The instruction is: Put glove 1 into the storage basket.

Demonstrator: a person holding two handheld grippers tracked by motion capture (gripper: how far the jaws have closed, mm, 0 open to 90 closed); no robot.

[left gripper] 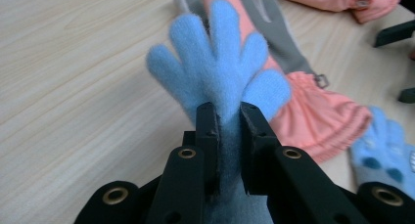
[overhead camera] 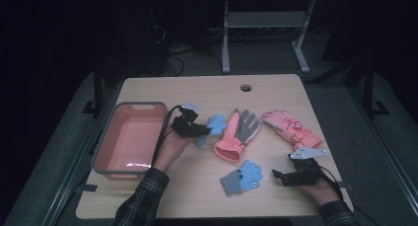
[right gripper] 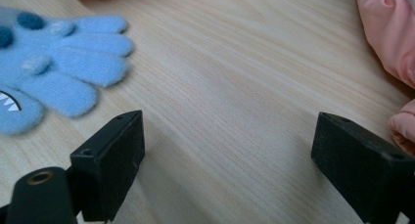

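Wooden table (overhead camera: 276,95), left tool (left gripper: 228,117) pinching blue glove (left gripper: 218,62) (fingers splayed), right tool (right gripper: 227,158) wide open.

On the table (overhead camera: 148,196) we see the tub (overhead camera: 129,137) at left; right of it, three gloves (overhead camera: 237,129) in a row — a fourth glove (overhead camera: 242,177) lies nearer us.

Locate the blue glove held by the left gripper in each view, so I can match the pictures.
High view: the held blue glove sits left of centre, at the left gripper, right of the pink bin.
Left gripper view: centre, fingers spread upward above the jaws clamped on its cuff.
Right gripper view: not in it; the blue glove there is the other one, lying on the table.
Shared landmark: the coral and grey glove.
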